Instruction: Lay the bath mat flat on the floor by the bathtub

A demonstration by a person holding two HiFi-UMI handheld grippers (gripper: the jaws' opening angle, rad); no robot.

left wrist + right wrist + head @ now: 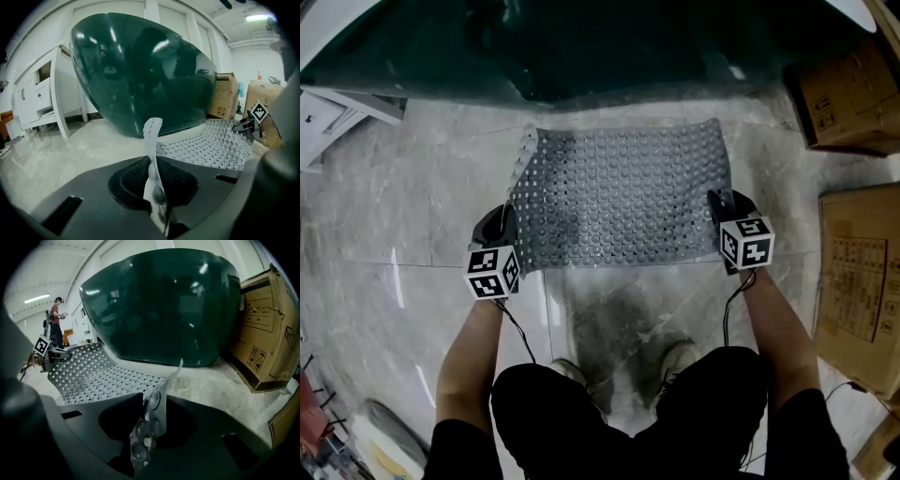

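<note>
Nearest, at 8 o'clock of the head view, the left gripper [508, 221] is clamped tight on the near left corner of the grey perforated rubber bath mat [623, 192]; a strip of its edge curls upright from the closed jaws. At 4 o'clock the right gripper [719, 208] has its jaws parted, with the mat's near right corner, suction cups showing, standing loosely between them. Beyond both grippers the mat spreads almost flat over the pale marble-look tiled floor [412, 216], its left edge lifted. Its far edge lies just beside the dark green glossy bathtub [609, 42] at 12 o'clock. Brown cardboard boxes [861, 281] stand at 3 o'clock, and a white wooden cabinet [328, 117] at 10 o'clock.
</note>
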